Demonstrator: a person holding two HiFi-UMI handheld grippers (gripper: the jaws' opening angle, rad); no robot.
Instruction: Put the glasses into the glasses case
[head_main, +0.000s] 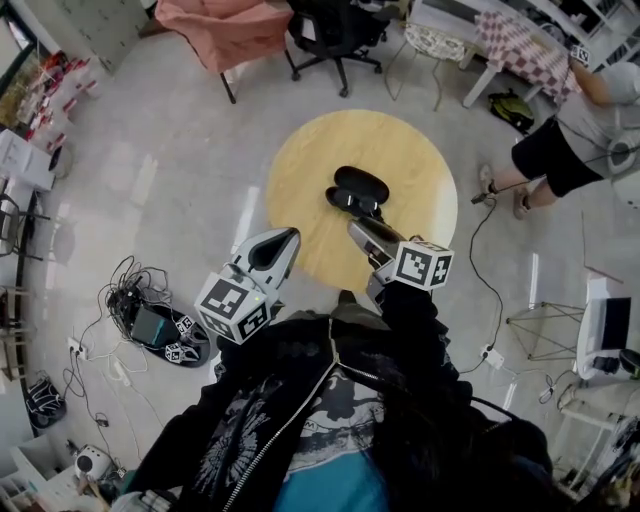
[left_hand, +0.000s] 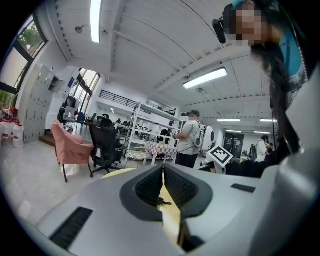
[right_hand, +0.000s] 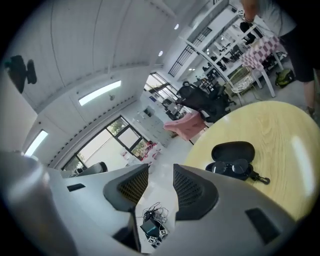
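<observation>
The glasses case (head_main: 362, 184) lay open on the round wooden table (head_main: 420, 150) in the upper middle of the head view, with its lid folded toward the top of the frame. The glasses (right_hand: 234, 167) rested in its lower half. In the right gripper view a small clip (right_hand: 261, 178) trailed off the case's right end. The right gripper (right_hand: 161, 172) hovered over the table's near edge, just below the case in the head view and near it but not touching. Its jaws stood apart with nothing between them, and only floor and a tangle of cables (right_hand: 150, 216) showed through the gap. The left gripper (left_hand: 163, 172) hung at the lower left of the table's edge, well apart from the case, its jaws pressed together and empty. A black office chair (head_main: 335, 30) and a pink-draped chair (head_main: 225, 30) stood at the top of the head view, and a person (head_main: 565, 140) stood at its upper right.
</observation>
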